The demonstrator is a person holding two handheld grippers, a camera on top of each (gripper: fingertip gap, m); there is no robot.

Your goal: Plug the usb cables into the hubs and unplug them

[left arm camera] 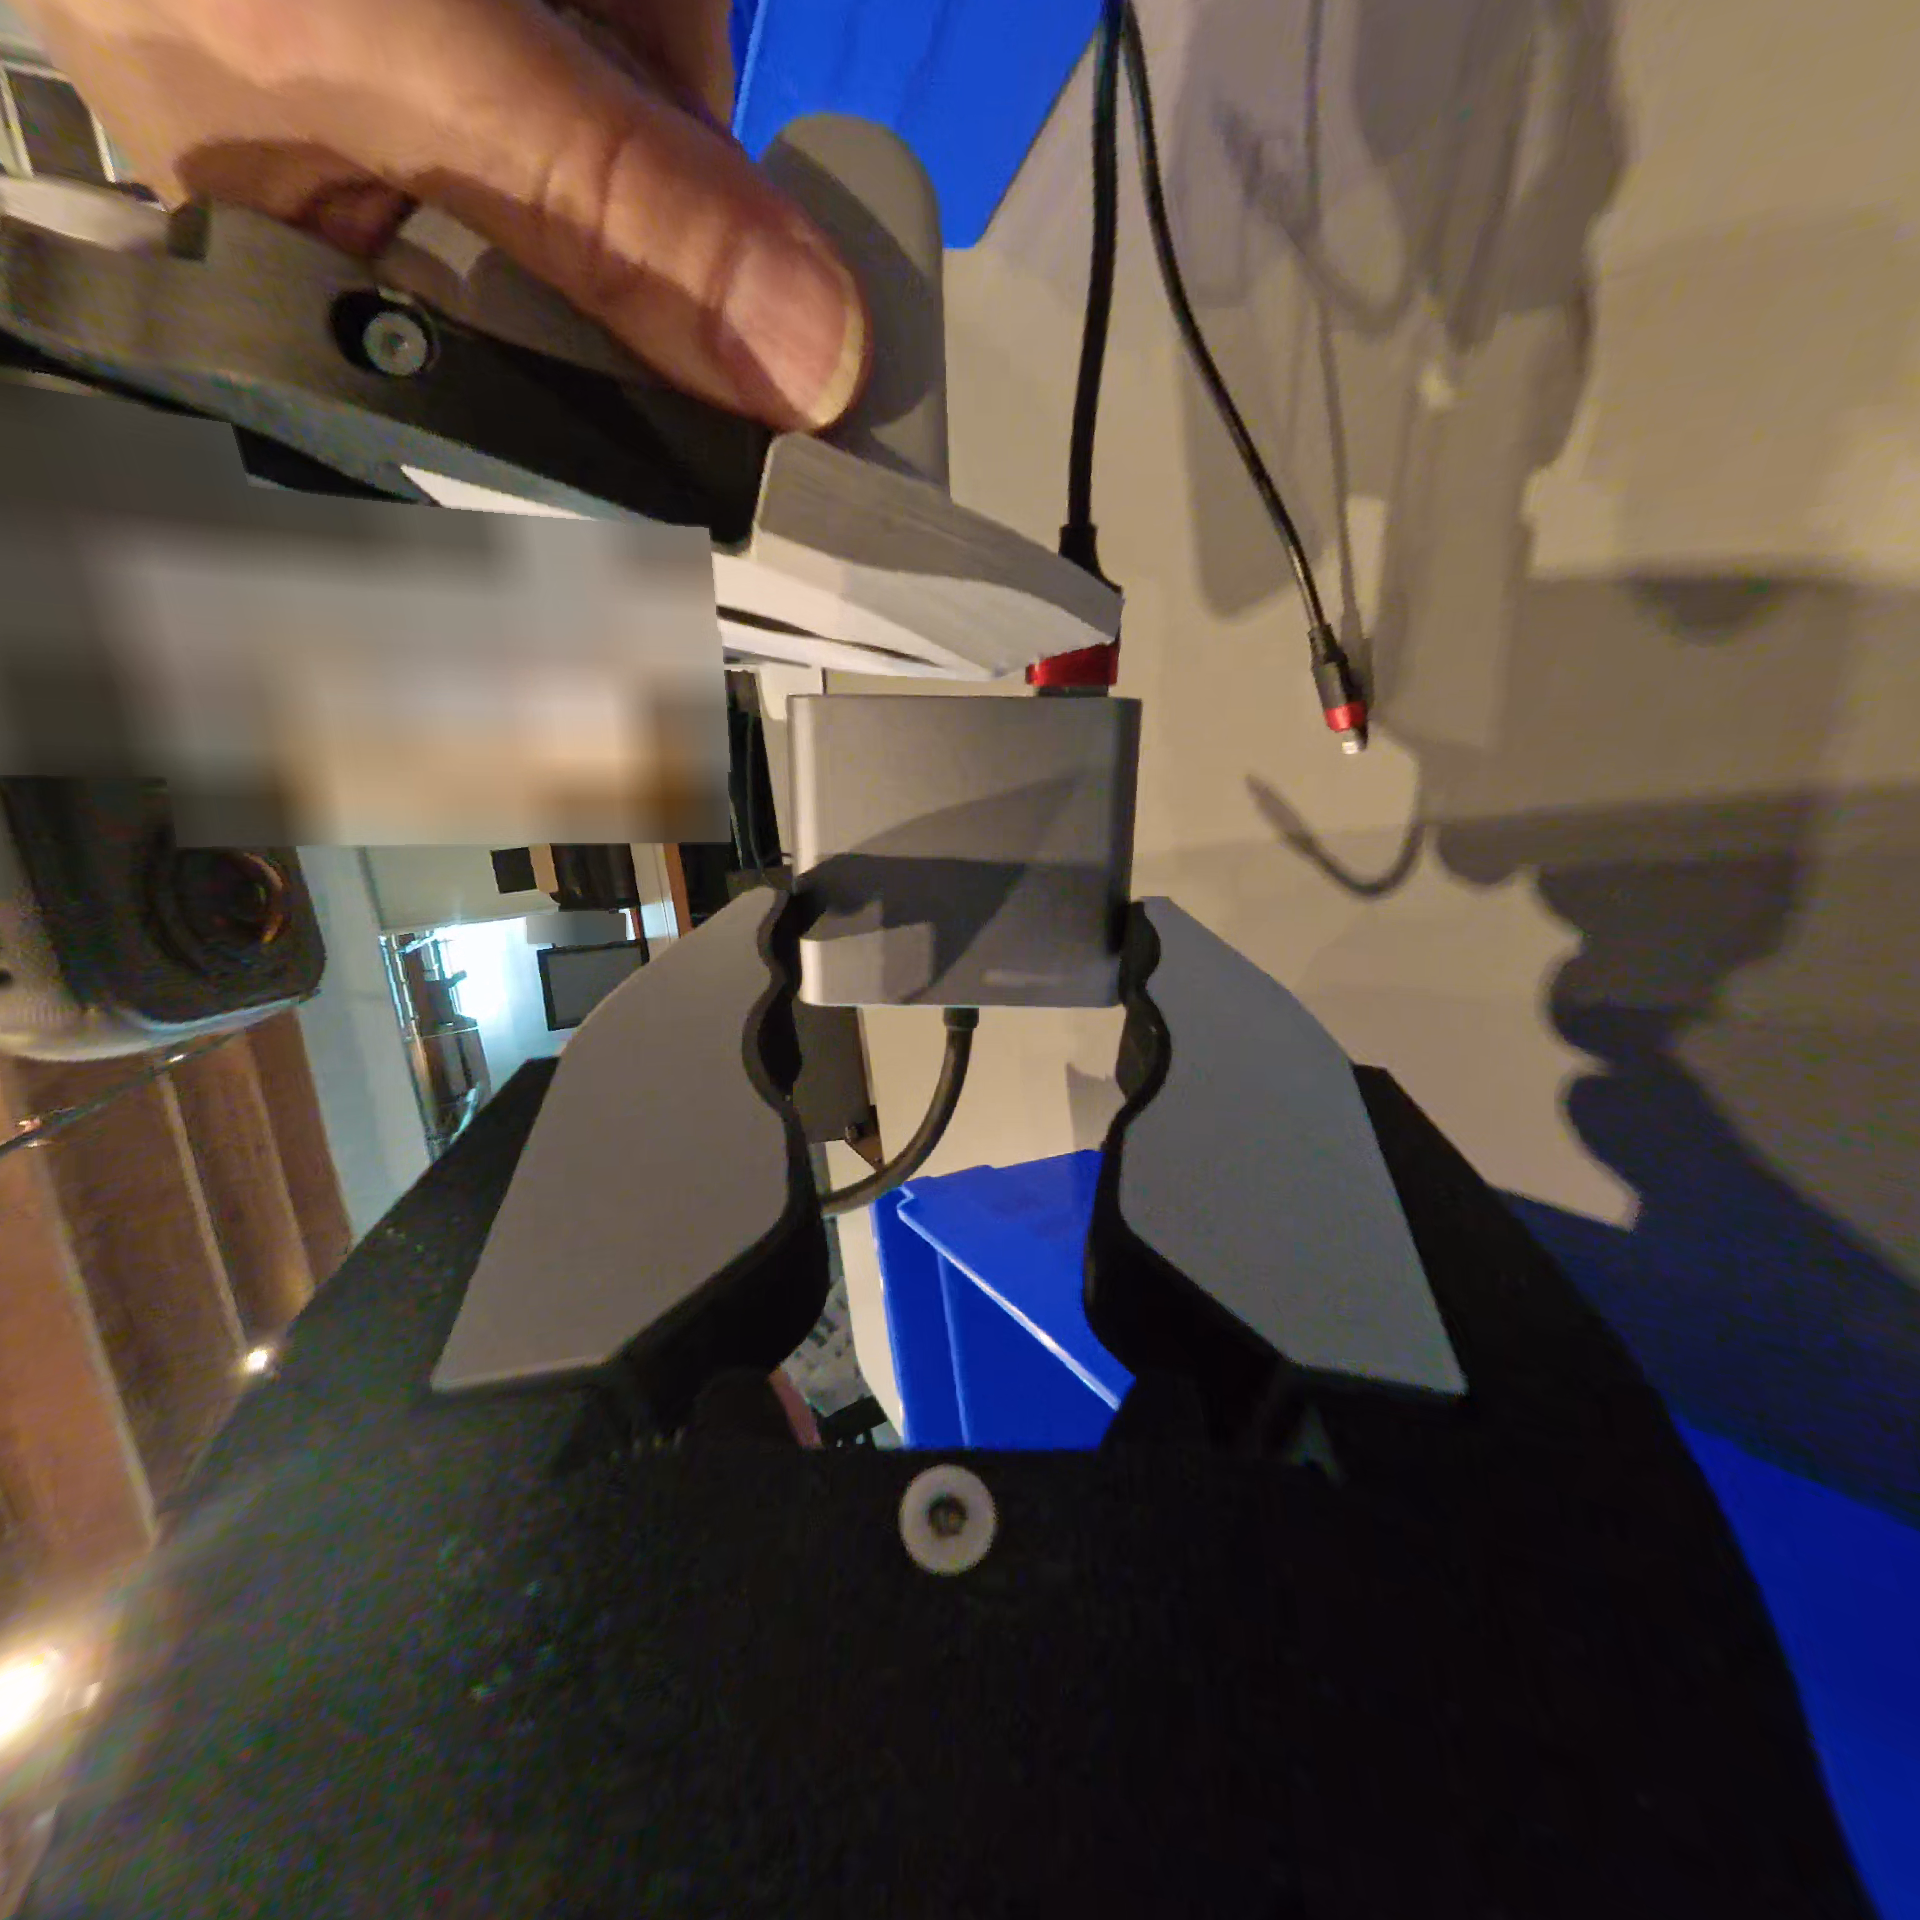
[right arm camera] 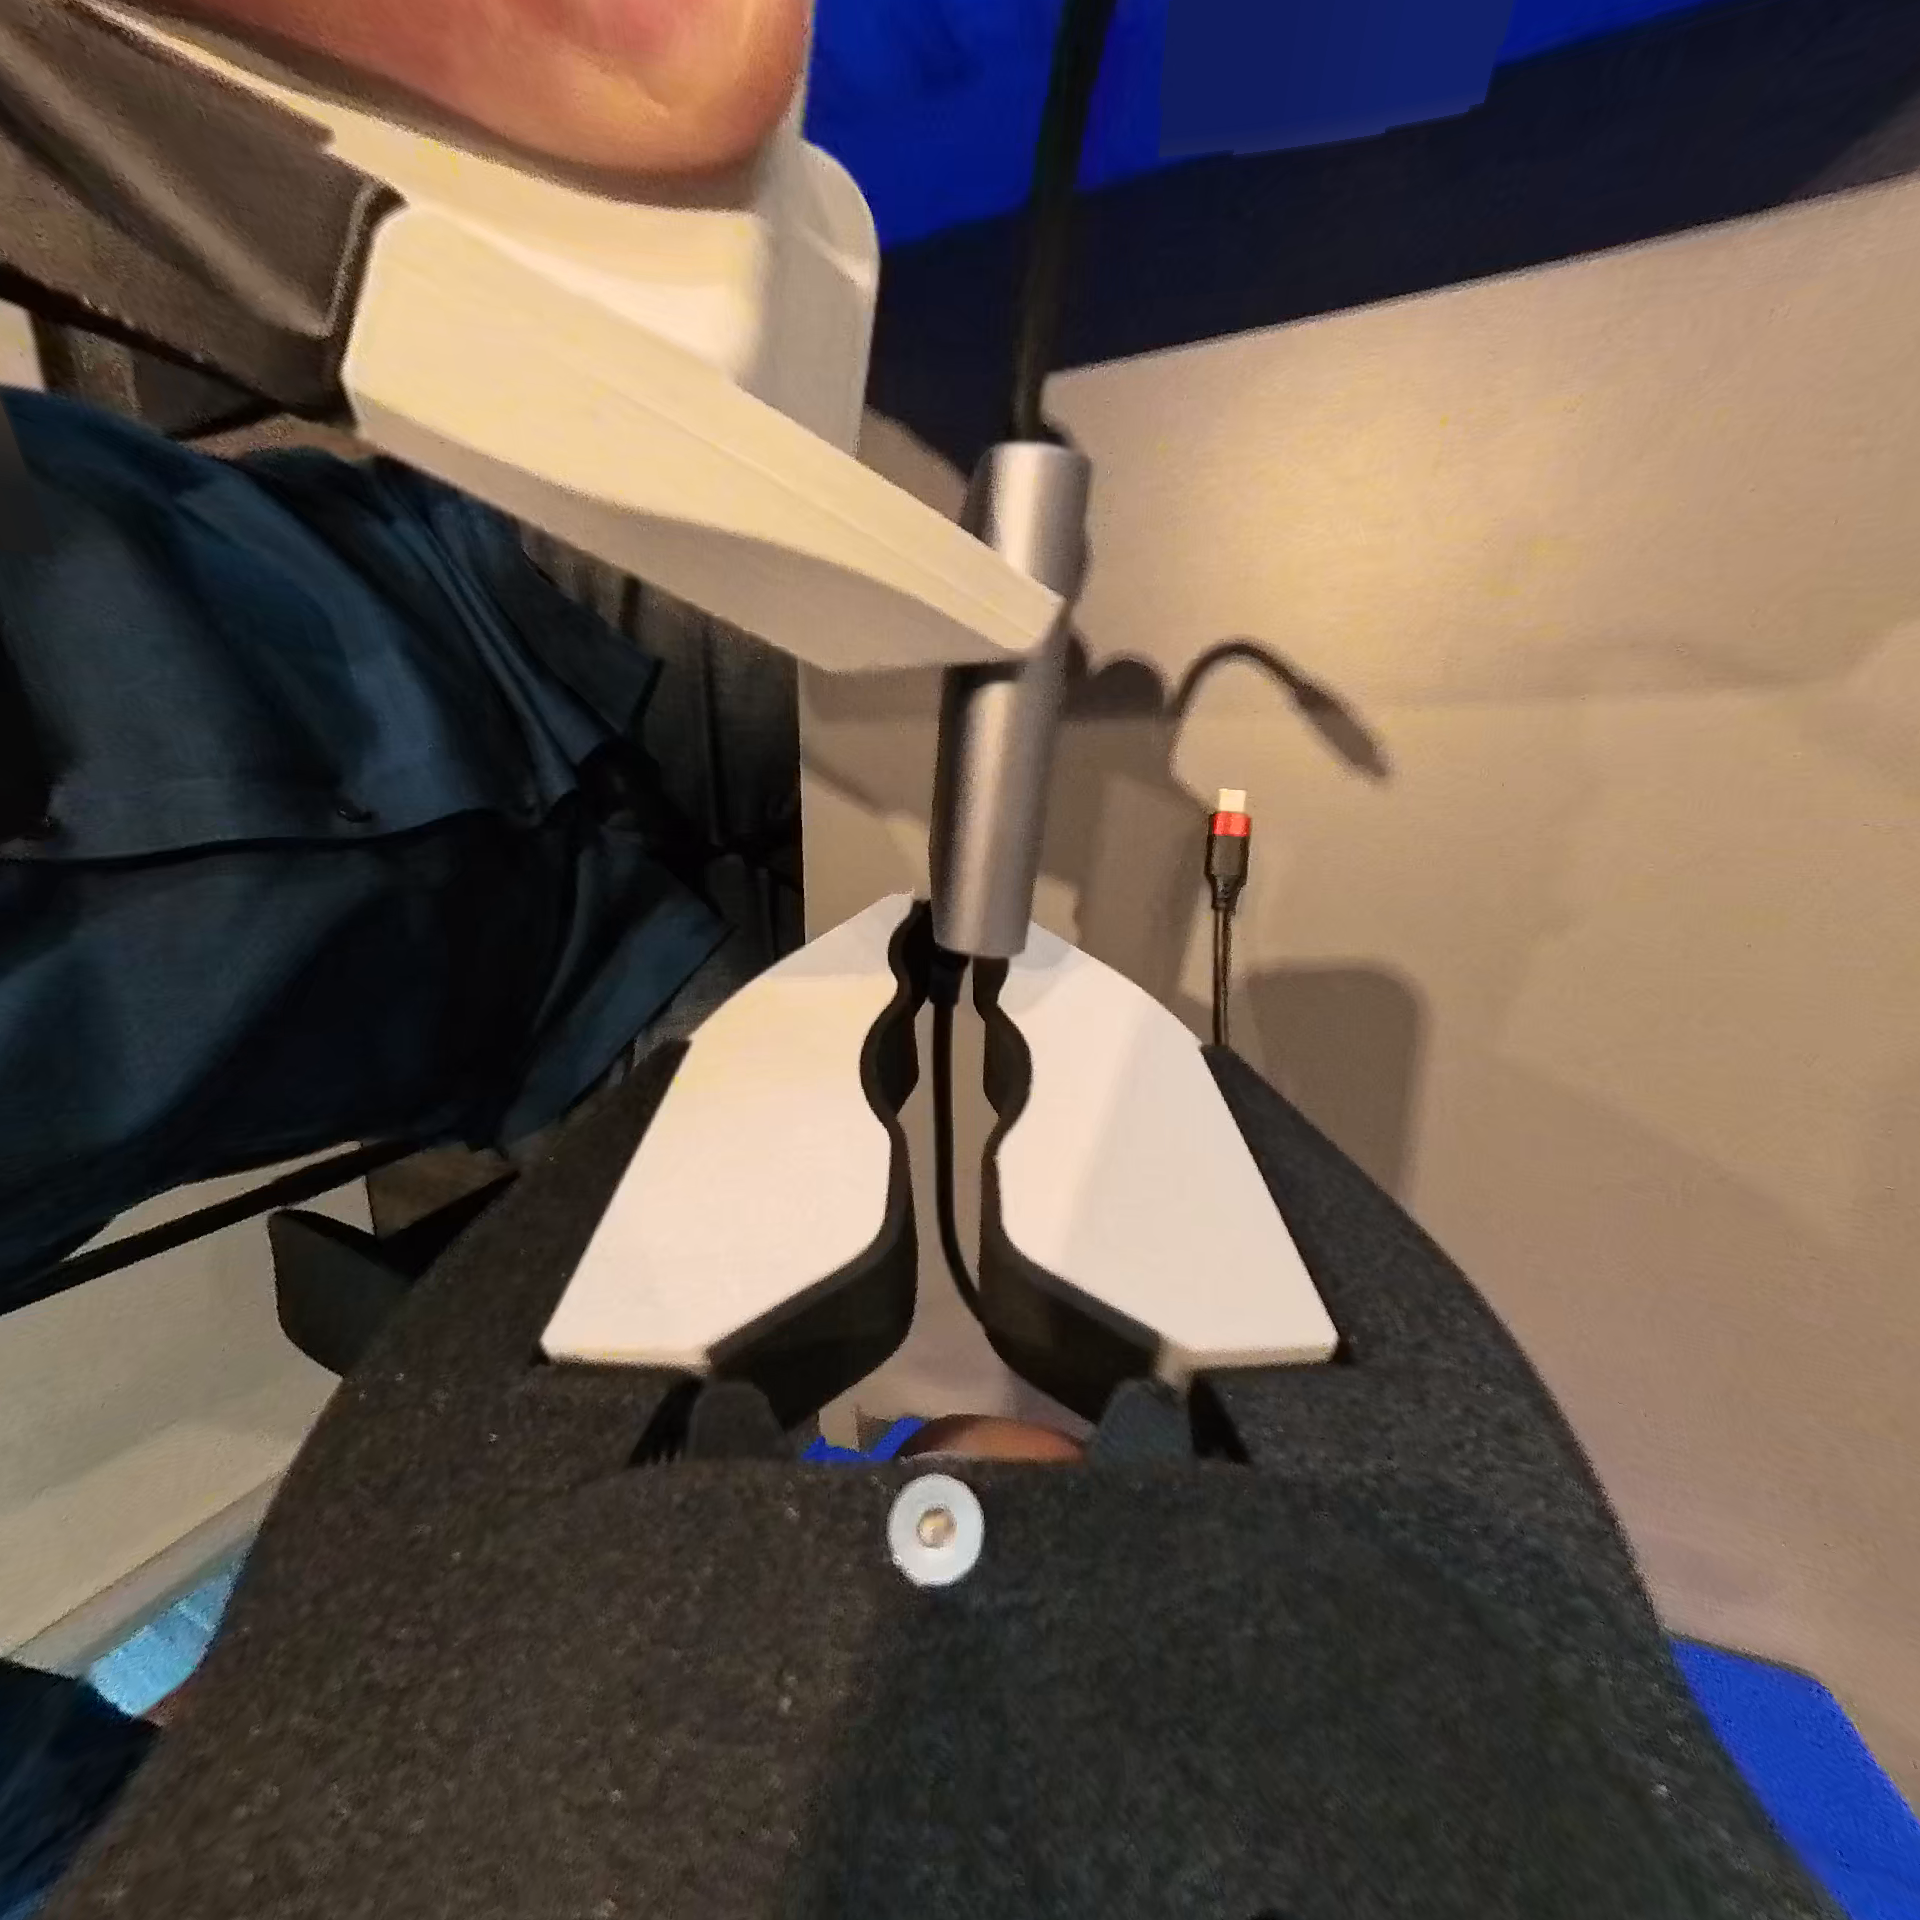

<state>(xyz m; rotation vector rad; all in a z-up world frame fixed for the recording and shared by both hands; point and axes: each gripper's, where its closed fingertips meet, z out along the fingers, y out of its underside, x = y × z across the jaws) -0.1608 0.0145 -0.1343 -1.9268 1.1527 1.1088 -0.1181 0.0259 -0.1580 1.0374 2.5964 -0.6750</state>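
Observation:
My left gripper (left arm camera: 956, 935) is shut on the grey USB hub (left arm camera: 961, 821) and holds it by its two side edges in the air. The hub's own black cable (left arm camera: 935, 1112) curls out of its near edge. My right gripper (left arm camera: 1081, 634) comes in from the upper left and is shut on a black USB plug with a red collar (left arm camera: 1075, 670) at the hub's far edge. I cannot tell how deep the plug sits. In the right wrist view my right gripper (right arm camera: 951, 966) pinches that plug (right arm camera: 940, 982) under the edge-on hub (right arm camera: 1013, 717); the left gripper (right arm camera: 1029, 623) clamps the hub.
The cable's other end, with a red collar (left arm camera: 1340, 707), hangs free to the right and also shows in the right wrist view (right arm camera: 1231, 831). A blue bin (left arm camera: 997, 1299) lies behind the hub. A person's hand (left arm camera: 520, 156) and dark sleeve (right arm camera: 260, 779) are on the left. The left gripper's tips are roughly 5 cm from the right gripper's.

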